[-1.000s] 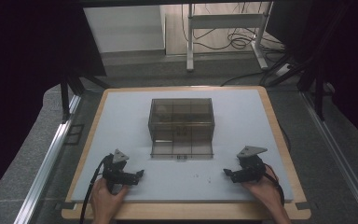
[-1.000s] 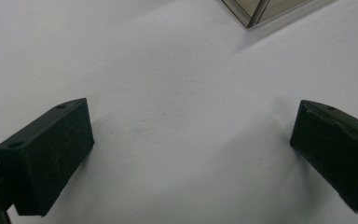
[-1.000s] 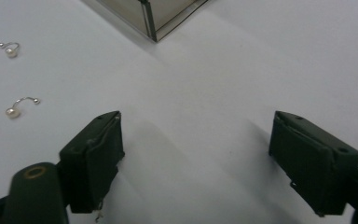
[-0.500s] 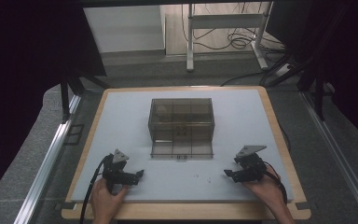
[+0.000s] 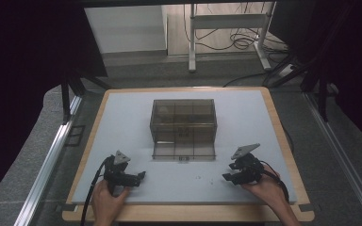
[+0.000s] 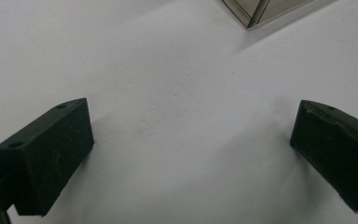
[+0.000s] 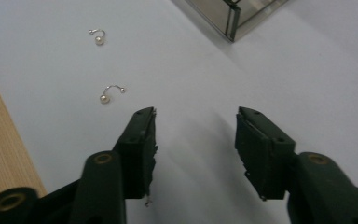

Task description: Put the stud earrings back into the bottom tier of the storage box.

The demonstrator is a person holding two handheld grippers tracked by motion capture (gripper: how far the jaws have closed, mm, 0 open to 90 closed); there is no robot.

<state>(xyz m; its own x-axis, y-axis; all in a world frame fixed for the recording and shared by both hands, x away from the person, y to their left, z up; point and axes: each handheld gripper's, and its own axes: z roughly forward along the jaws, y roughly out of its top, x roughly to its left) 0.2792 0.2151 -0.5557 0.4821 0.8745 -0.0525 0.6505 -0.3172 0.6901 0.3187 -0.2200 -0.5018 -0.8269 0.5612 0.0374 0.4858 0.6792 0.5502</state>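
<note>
1. Left gripper (image 5: 139, 176): black body, grey 3-cornered plate on top, black cable looping off the near side.
2. Right gripper (image 5: 227, 178): same black build, grey 3-cornered plate raised on top, black cable trailing back along the wrist.
3. Left hand (image 5: 107, 197) and right hand (image 5: 264, 188): bare, forearms bare too, no sleeves or gloves in sight.
4. Left gripper view: 2 blocky matt-black fingers (image 6: 46, 149), faint scuffs on the faces, small round holes in the top edges.
5. Right gripper view: 2 black fingers (image 7: 265, 149), ribbed on the inner faces, frayed at the edges, carried on rounded black arms with brass-coloured ringed holes.
</note>
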